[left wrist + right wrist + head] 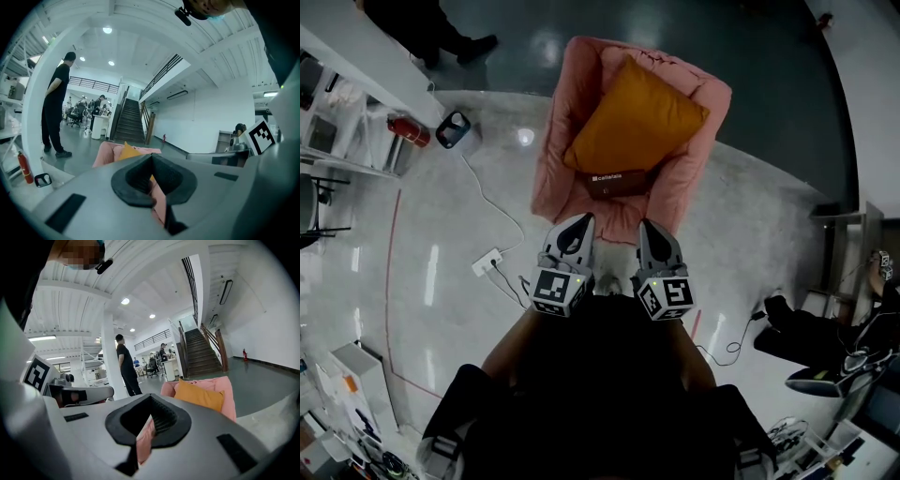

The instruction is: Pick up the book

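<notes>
**Item 1. Left tongs (579, 223).** Pressed together with nothing between them. They are held nearly level at waist height and aimed at the chair. Judged a carrying posture for the approach, since nothing within reach needs gripping yet.

**Item 2. Right tongs (647, 227).** Also pressed together and empty. They sit just beside the left pair, parallel to it and pointing the same way. The paired hold suggests both are being brought to the same target.

**Item 3. Chair (551, 159).** Pink and padded, standing on the floor directly ahead of both tongs. Its front edge is the nearest part. In each gripper view, pink upholstery shows through the notch behind the closed tips.

**Item 4. Book (619, 182).** Brown, with a pale label strip. It lies flat at the front of the seat, beyond the tips of both tongs and roughly on the line between them. It is apart from them and untouched. Neither gripper view shows it, as the tongs' own bodies cover that area. Judged an easy reach once the tongs spread, since its near edge faces them.

**Item 5. Cushion (635, 117).** Orange, propped against the chair back just past the book, its lower corner touching or overhanging the book's far edge. A lift may nudge it.

**Item 6. Cable (492, 204).** White, trailing across the floor to the left of the left tongs.

**Item 7. Person (124, 363).** In black, standing far off beside a column.
</notes>
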